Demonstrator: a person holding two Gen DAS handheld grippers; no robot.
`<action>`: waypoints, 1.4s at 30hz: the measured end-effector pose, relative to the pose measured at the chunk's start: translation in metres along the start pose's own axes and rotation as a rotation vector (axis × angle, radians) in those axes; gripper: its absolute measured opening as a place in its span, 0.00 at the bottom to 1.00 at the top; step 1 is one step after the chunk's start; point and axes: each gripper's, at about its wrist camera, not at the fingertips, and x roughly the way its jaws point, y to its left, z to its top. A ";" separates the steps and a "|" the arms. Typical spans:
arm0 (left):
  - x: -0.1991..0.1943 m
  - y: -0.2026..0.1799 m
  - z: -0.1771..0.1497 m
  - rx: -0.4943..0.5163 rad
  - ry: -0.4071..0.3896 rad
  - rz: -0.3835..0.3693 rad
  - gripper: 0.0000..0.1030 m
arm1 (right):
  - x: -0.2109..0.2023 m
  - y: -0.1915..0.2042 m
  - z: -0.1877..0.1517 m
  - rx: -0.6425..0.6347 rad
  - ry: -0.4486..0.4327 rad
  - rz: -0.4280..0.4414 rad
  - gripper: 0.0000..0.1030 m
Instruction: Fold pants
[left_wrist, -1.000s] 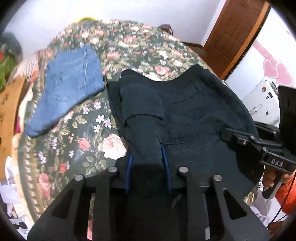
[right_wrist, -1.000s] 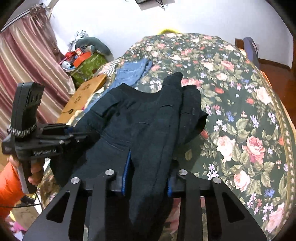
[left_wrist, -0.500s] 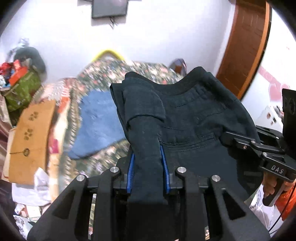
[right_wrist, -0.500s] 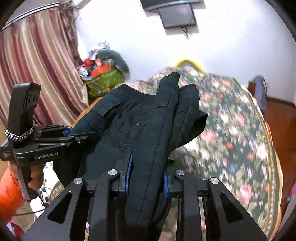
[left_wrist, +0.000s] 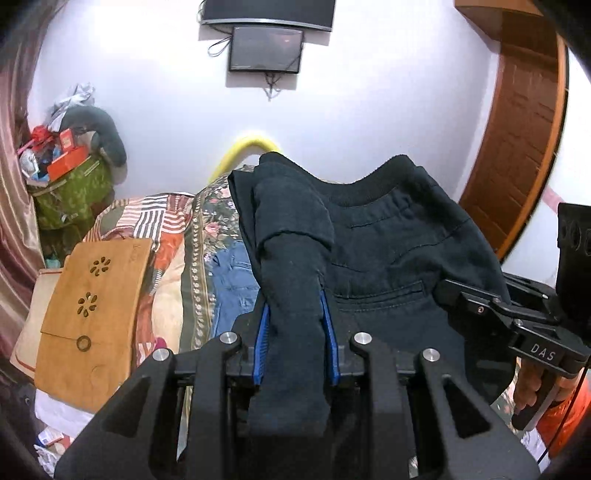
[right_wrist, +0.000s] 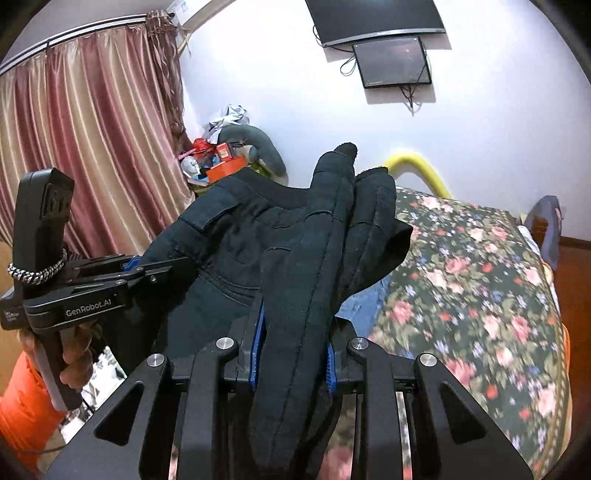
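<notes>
Dark navy pants (left_wrist: 388, 258) hang in the air above the floral bedspread (right_wrist: 480, 288), stretched between both grippers. Left gripper (left_wrist: 295, 347) is clenched on one bunched edge of the fabric, and right gripper (right_wrist: 293, 354) is clenched on another. Folded blue jeans (left_wrist: 232, 284) lie on the bed below.

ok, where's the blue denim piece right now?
The blue denim piece lies on the floral bedspread, left of the lifted dark pants in the left wrist view, mostly hidden behind them.

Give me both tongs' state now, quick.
Left tongs: closed on the pants.
Right tongs: closed on the pants.
</notes>
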 end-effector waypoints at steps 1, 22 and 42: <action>0.010 0.007 0.002 -0.007 0.004 0.003 0.25 | 0.012 -0.002 0.002 0.000 0.008 -0.001 0.23; 0.256 0.106 -0.050 -0.162 0.306 0.037 0.25 | 0.215 -0.073 -0.035 -0.004 0.313 -0.075 0.24; 0.088 0.066 -0.032 -0.061 0.170 0.154 0.40 | 0.060 -0.007 -0.006 -0.099 0.170 -0.174 0.42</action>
